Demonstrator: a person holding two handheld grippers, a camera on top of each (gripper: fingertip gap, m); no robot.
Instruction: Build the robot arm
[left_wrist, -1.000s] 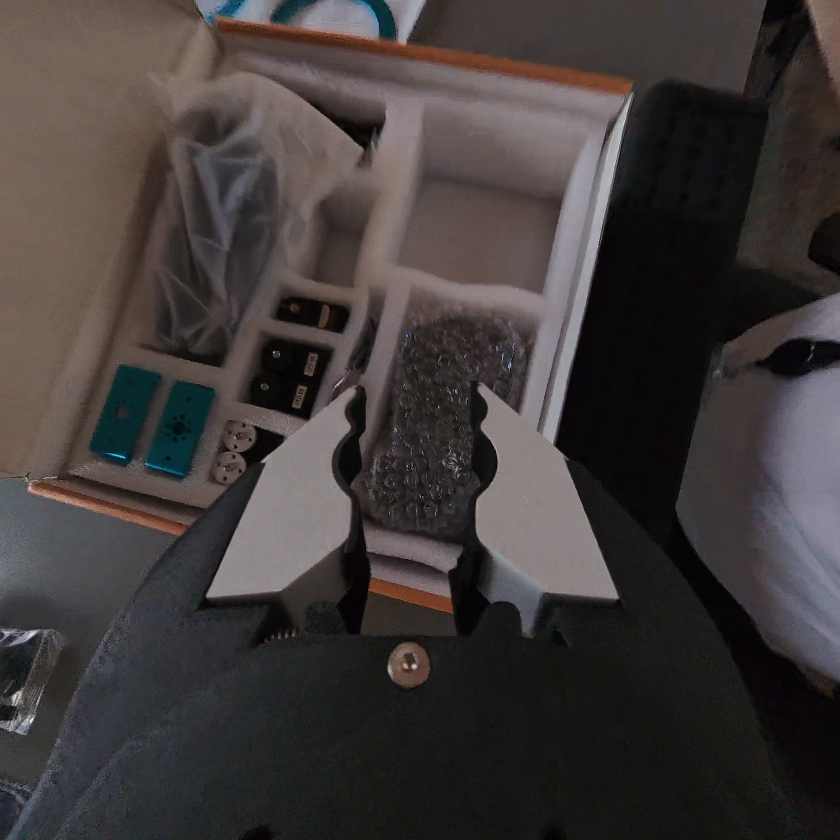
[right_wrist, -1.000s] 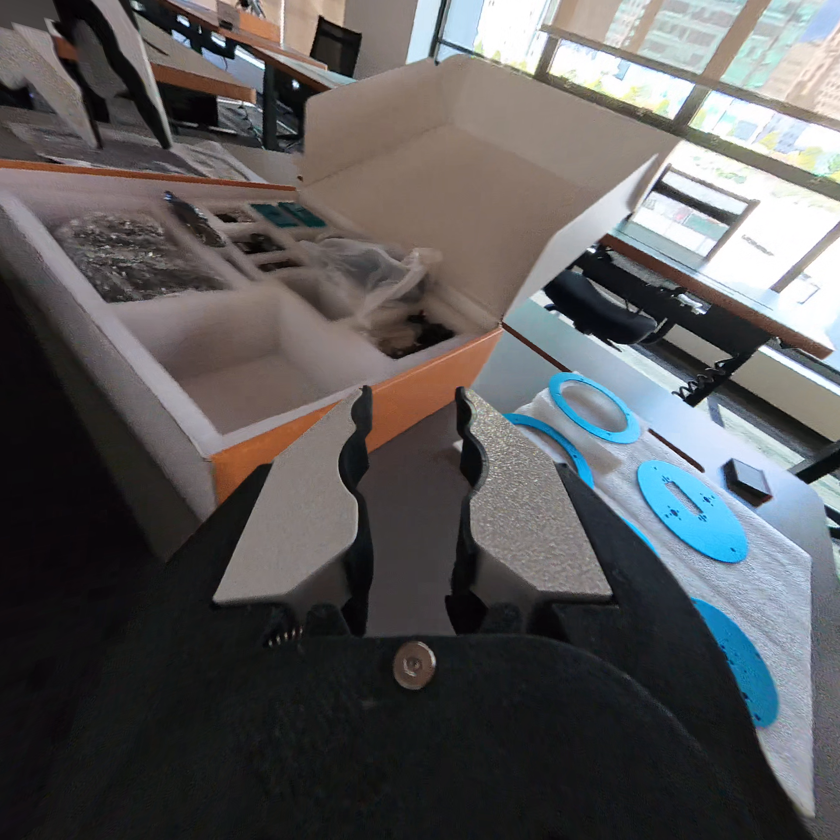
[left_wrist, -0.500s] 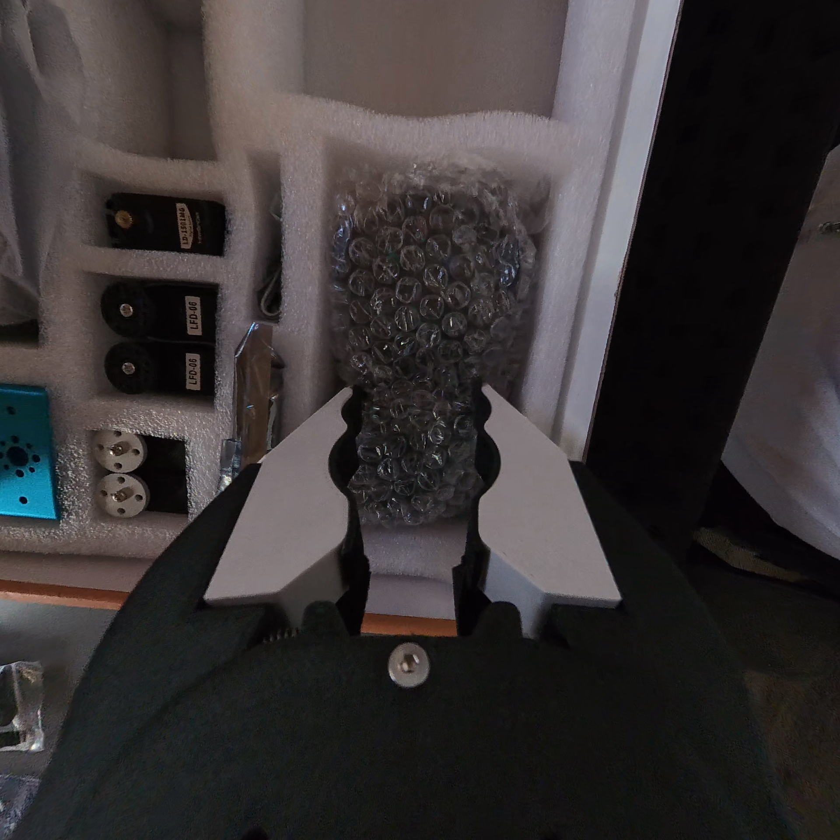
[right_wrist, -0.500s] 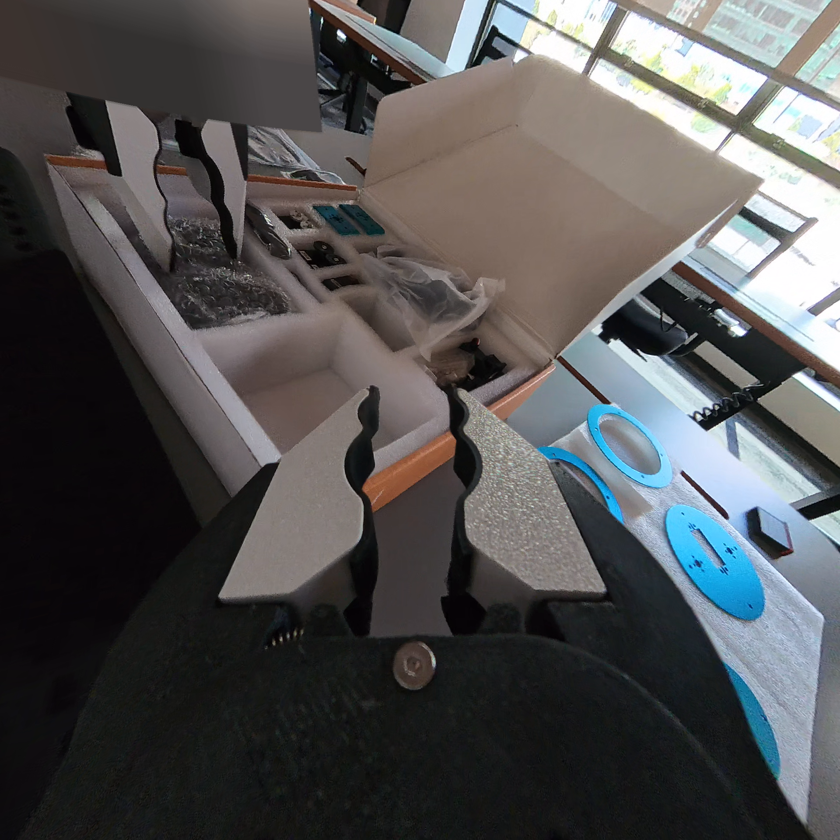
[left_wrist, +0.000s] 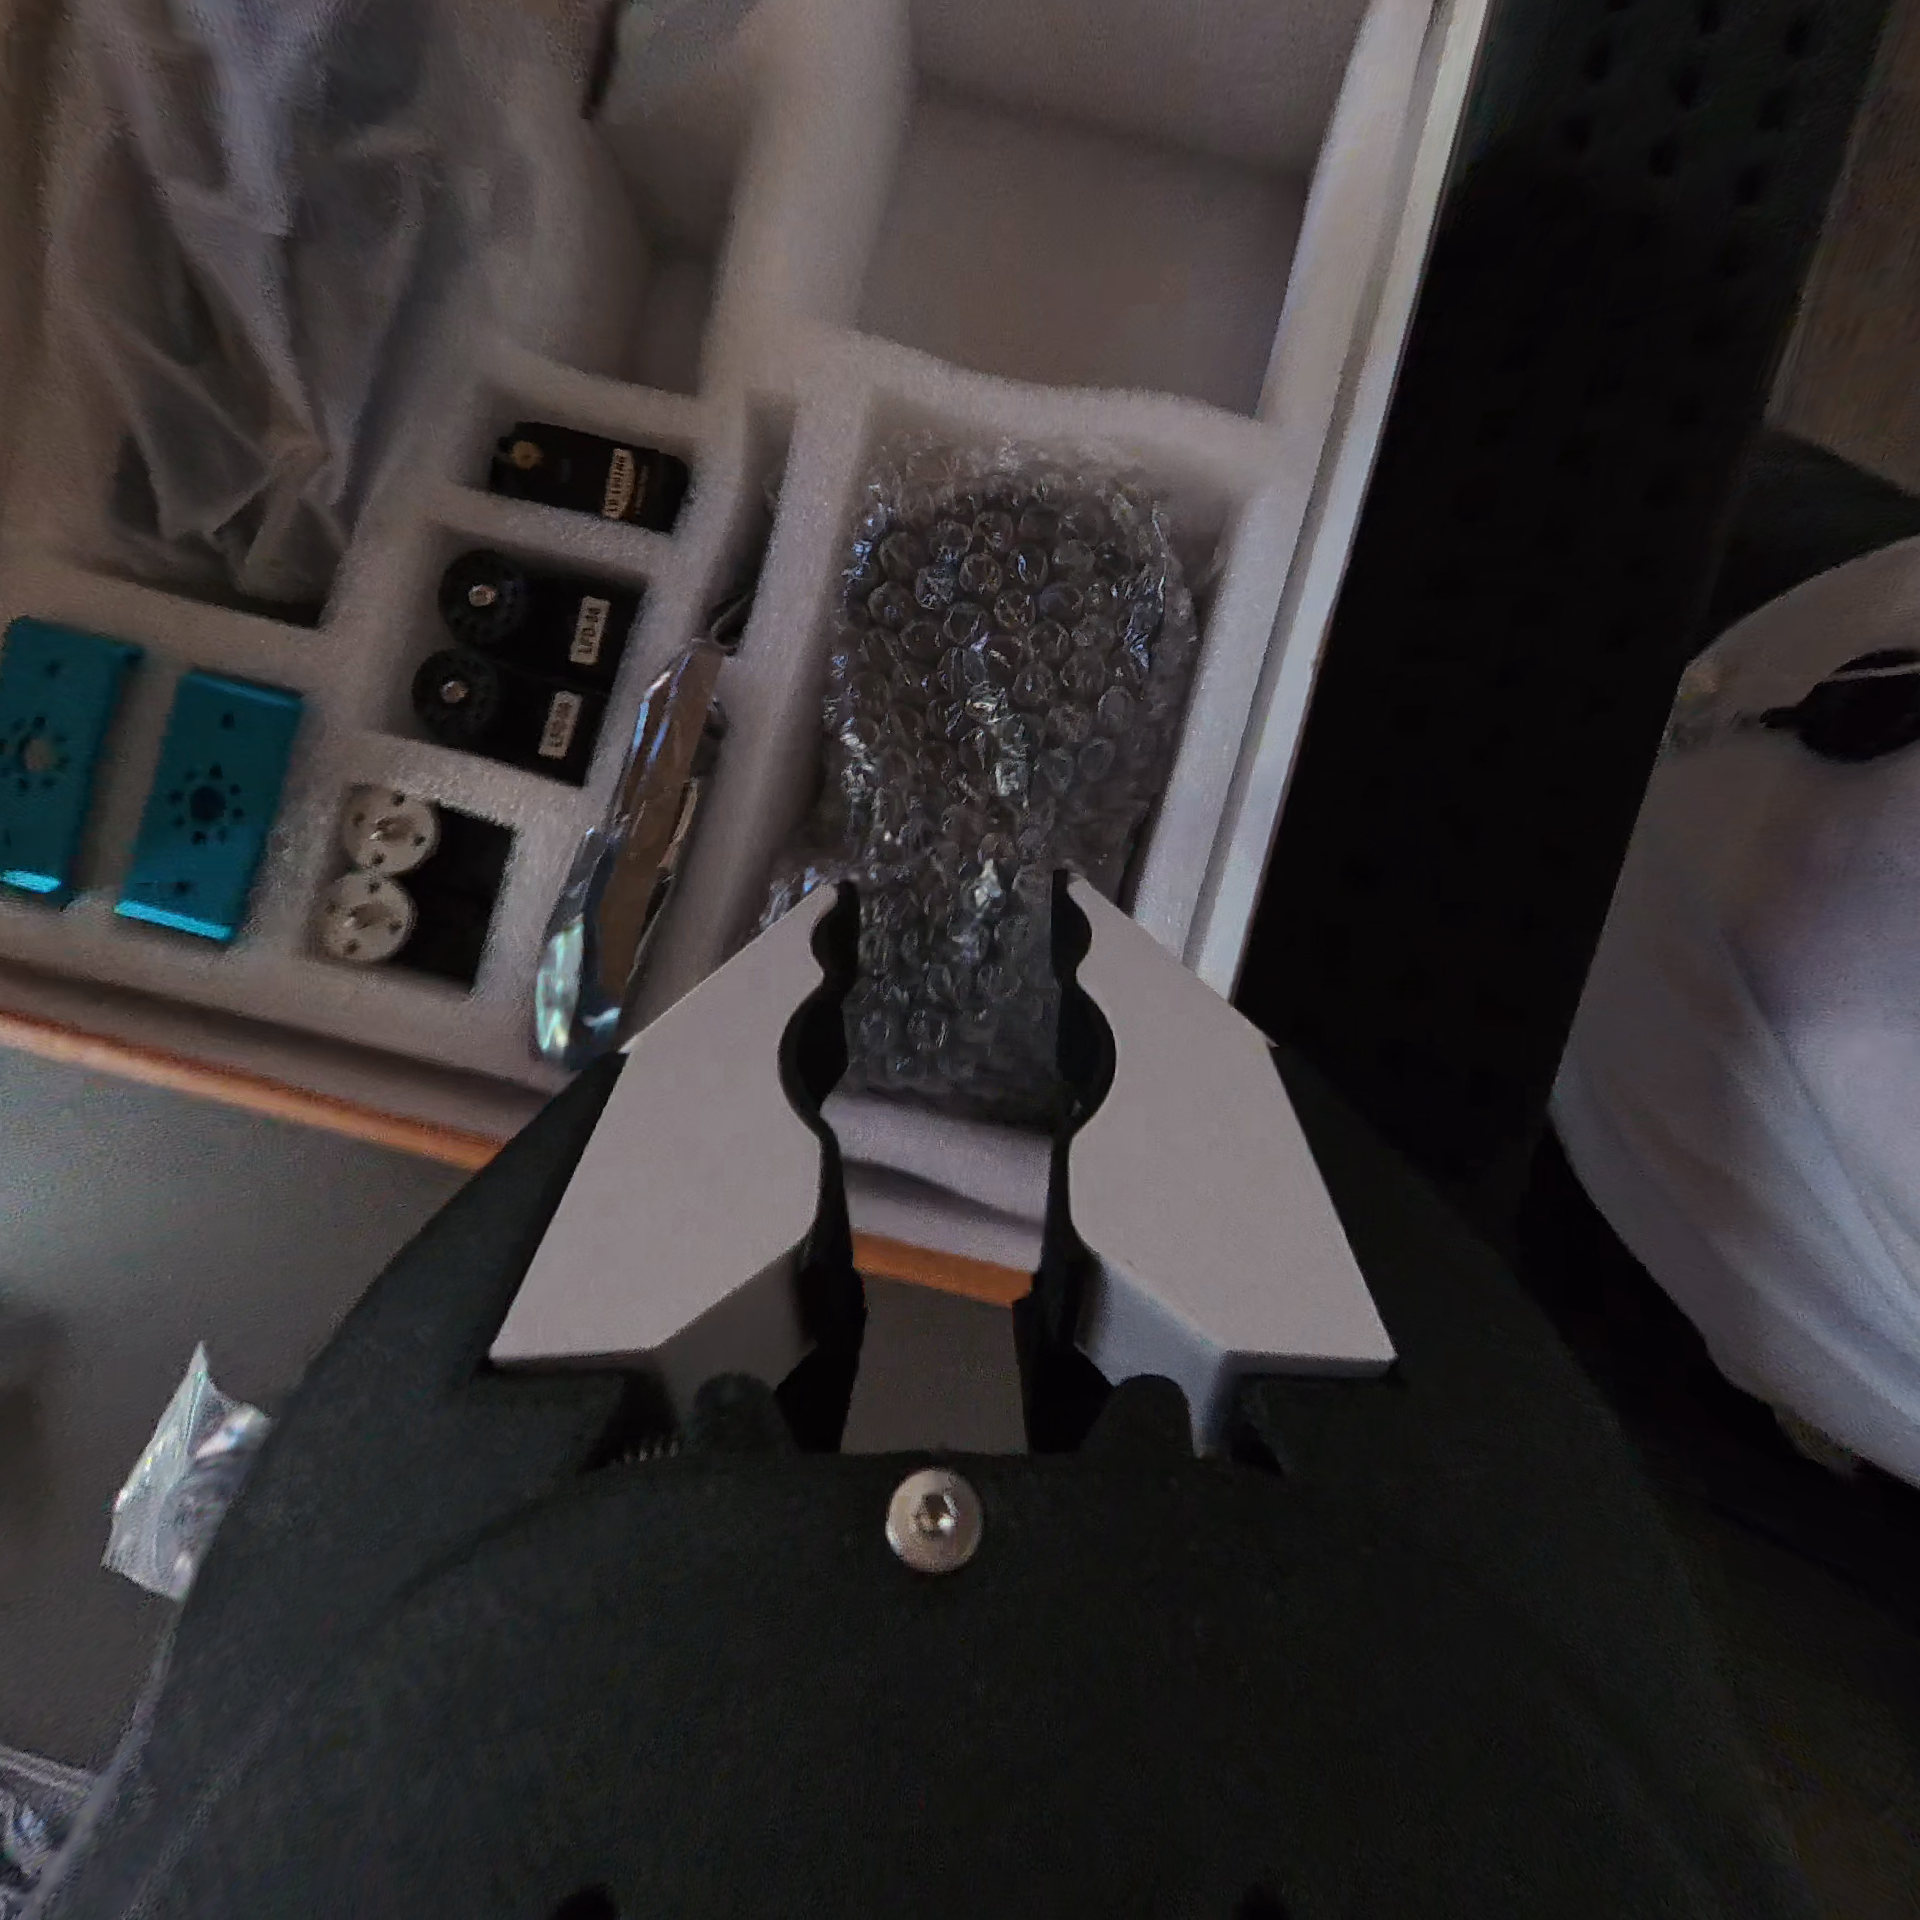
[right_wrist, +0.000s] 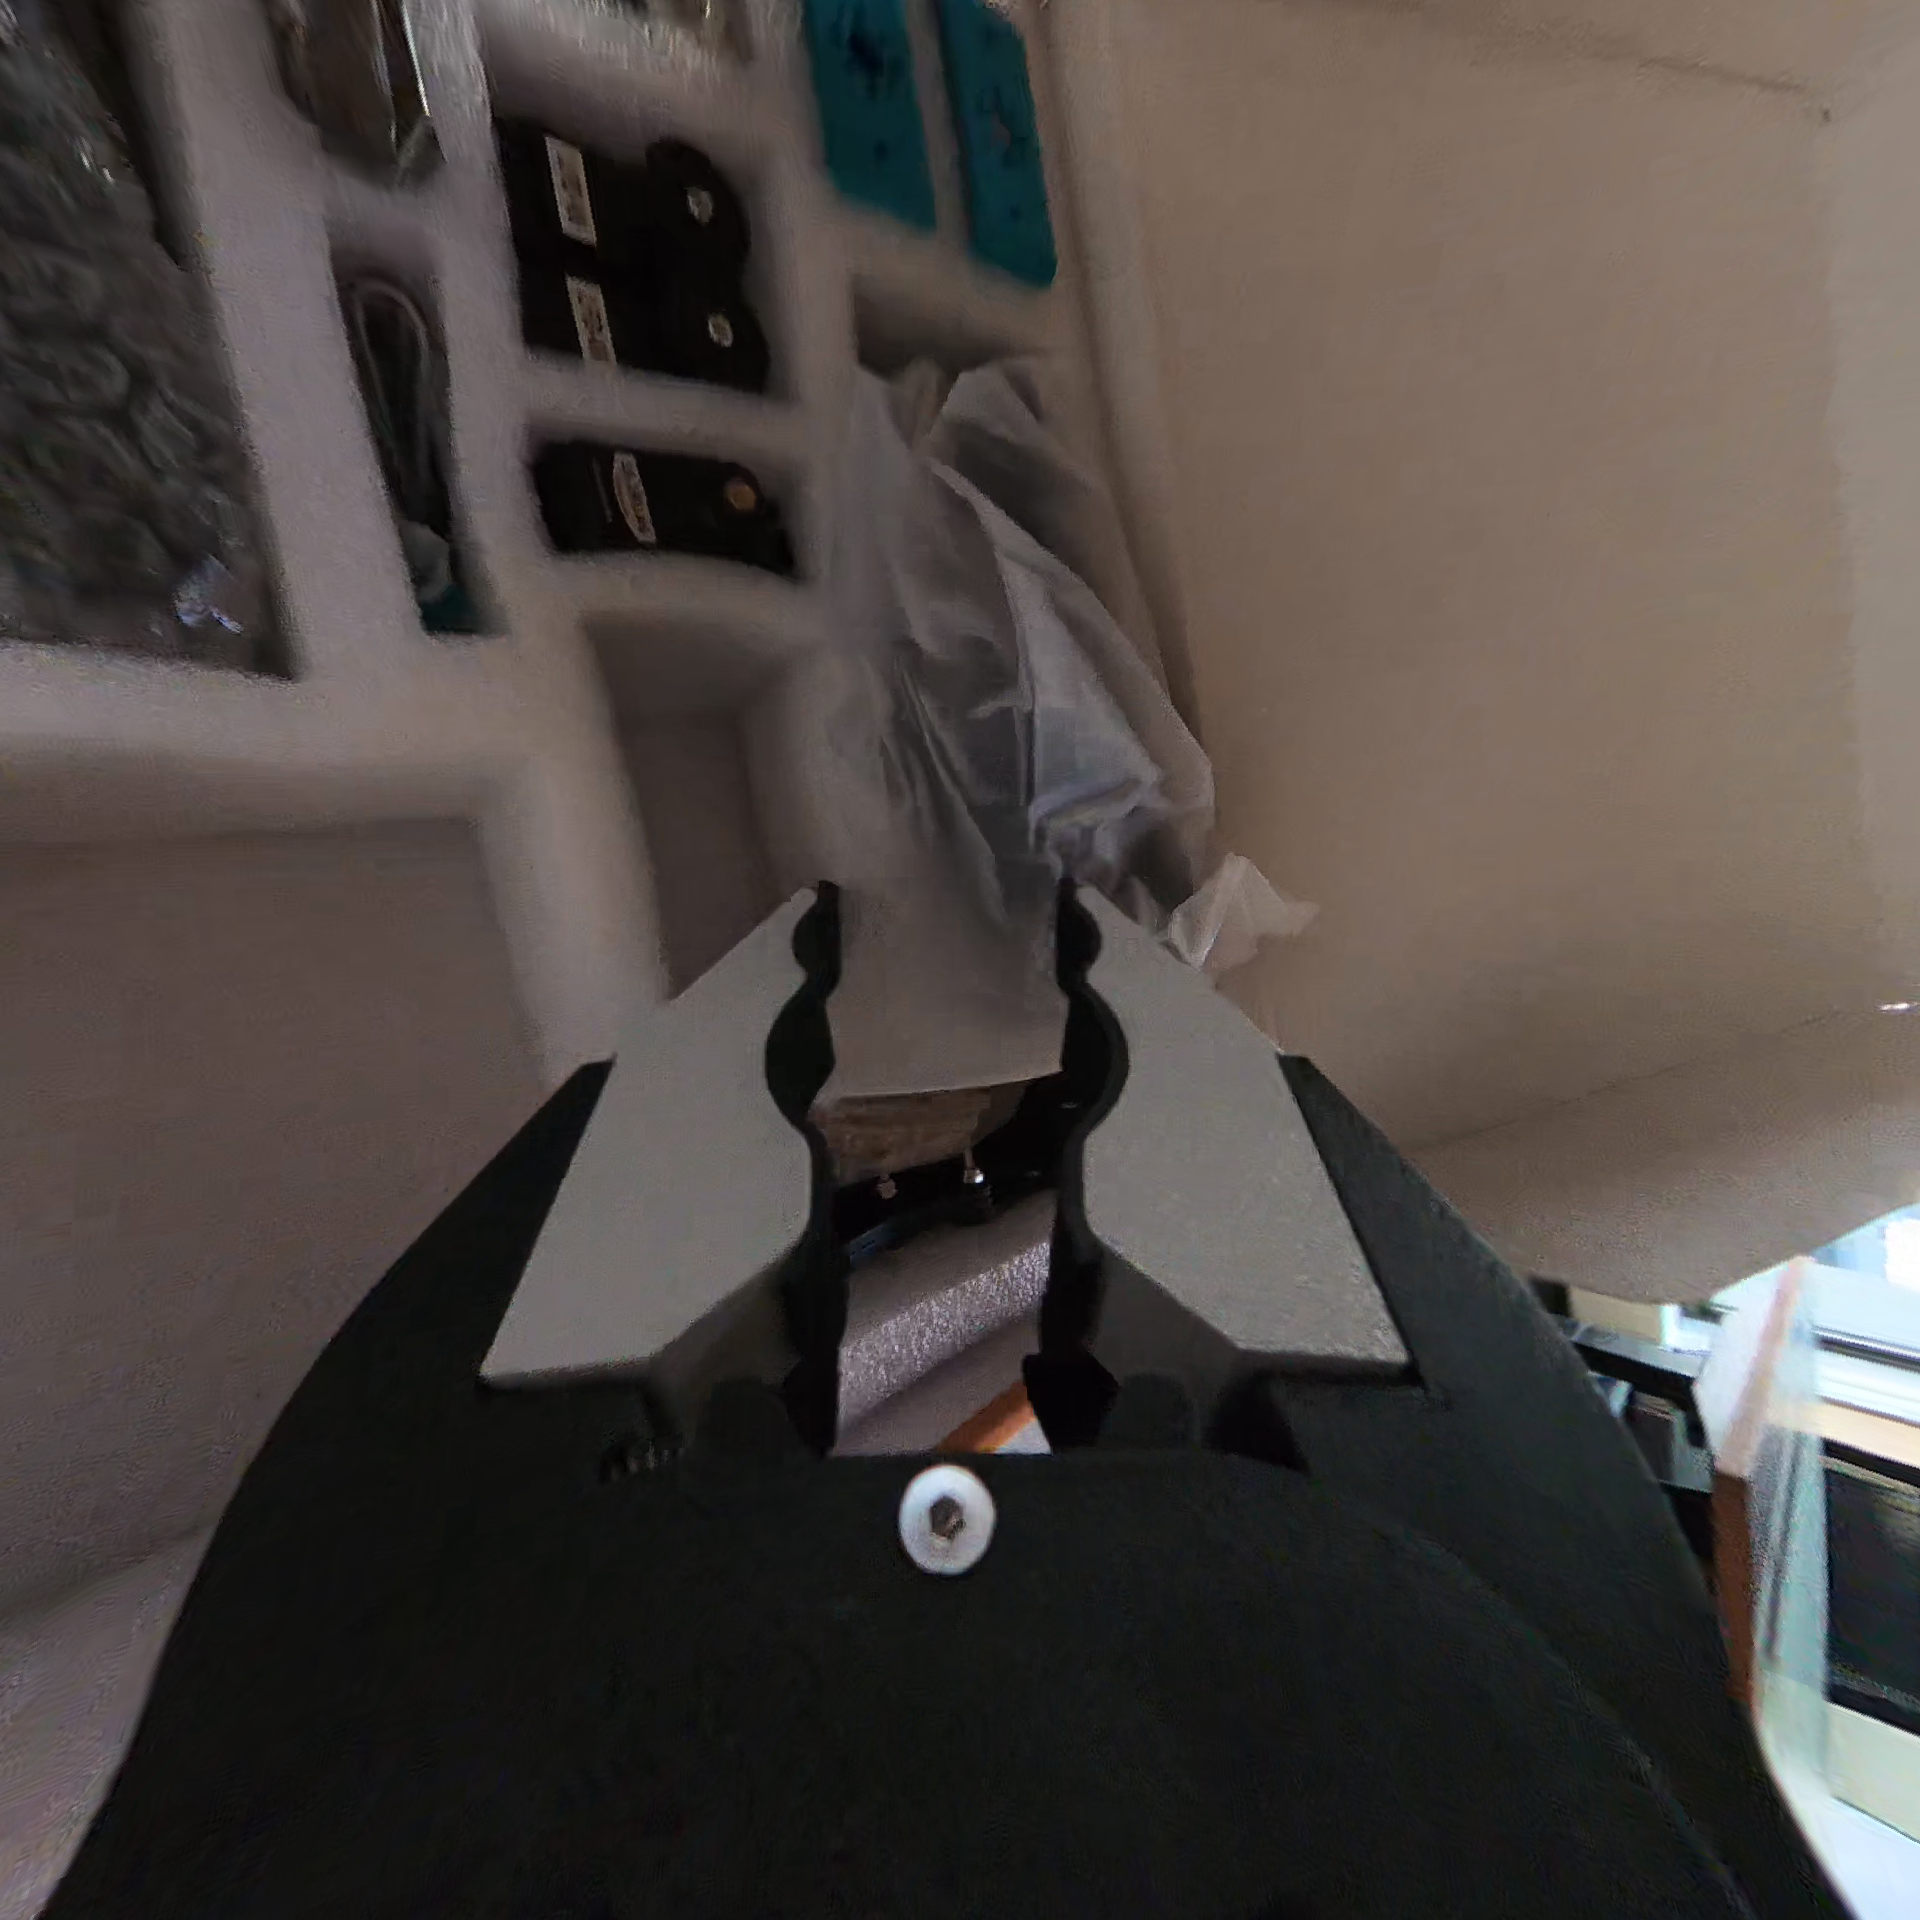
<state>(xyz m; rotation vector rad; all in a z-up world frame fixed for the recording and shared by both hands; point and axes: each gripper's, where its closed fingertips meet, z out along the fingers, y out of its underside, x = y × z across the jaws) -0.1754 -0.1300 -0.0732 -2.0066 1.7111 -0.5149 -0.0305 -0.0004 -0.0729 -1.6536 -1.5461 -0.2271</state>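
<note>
Left gripper (left_wrist: 951, 904) is hovering with jaws parted and empty over the near end of the bubble-wrapped bundle (left_wrist: 997, 727), lying in the right-hand pocket of the white foam insert (left_wrist: 800, 499). The bundle is looking soft and slippery — probably best pinched at its narrow near end. Foam walls are crowding both sides; room is only upward. Right gripper (right_wrist: 940, 899) is hanging empty, jaws apart, beside the crumpled plastic bag (right_wrist: 997, 644) — blurred, contact unclear.

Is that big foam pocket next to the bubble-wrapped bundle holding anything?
No, the large foam pocket beyond the bubble-wrapped bundle shows only bare white foam.
</note>
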